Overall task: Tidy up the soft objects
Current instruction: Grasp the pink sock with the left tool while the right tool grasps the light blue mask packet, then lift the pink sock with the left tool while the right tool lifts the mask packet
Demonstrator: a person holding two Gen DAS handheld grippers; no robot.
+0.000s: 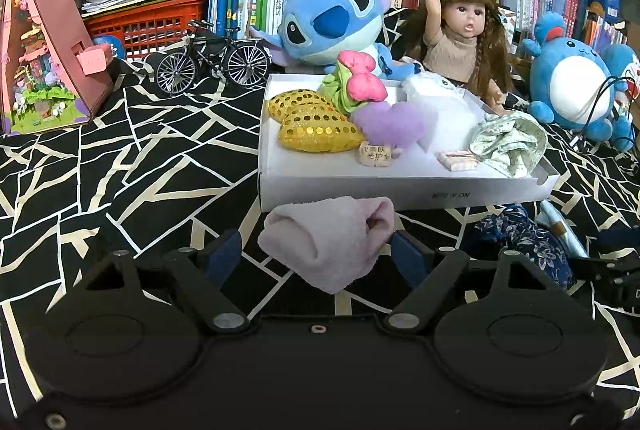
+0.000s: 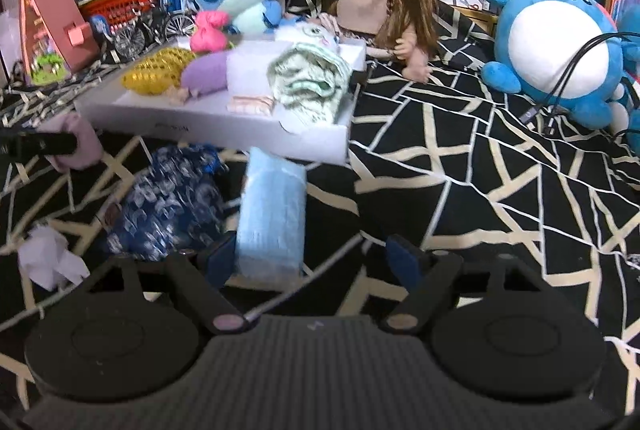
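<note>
Black cloth with cream crack-line pattern point(image 1: 152, 165) covers the work surface; bookshelves behind, with a blue plush, a long-haired doll and a round blue-and-white plush along the back.

Shallow white cardboard tray point(image 1: 400, 191) sits mid-surface. Already inside it: two gold sequinned heart cushions point(image 1: 316, 127), a fuzzy purple heart cushion point(image 1: 390, 121), a pink-and-green fabric bundle point(image 1: 356, 85), a white fluffy piece point(image 1: 444, 97), a crumpled pale green printed cloth point(image 1: 510, 145), plus two small wrapped packets near the front wall.

Still outside, on the cloth just in front of the tray: folded pale pink towel point(image 1: 332, 242), dark blue floral fabric pouch point(image 2: 172, 201), light blue folded cloth pack point(image 2: 272, 213), and a small crumpled white scrap point(image 2: 50, 258) nearer the camera.

Left gripper point(image 1: 318, 254): fingers spread apart, pink towel lying between them; the pads do not look to be pressing on it.

Right gripper point(image 2: 308, 256): fingers wide, light blue pack beside the left finger, unclear whether touching; not clamped.

Judgement: task past halfway. Roughly four soft items remain to be moved into the tray; each gripper appears lined up on its next one.
</note>
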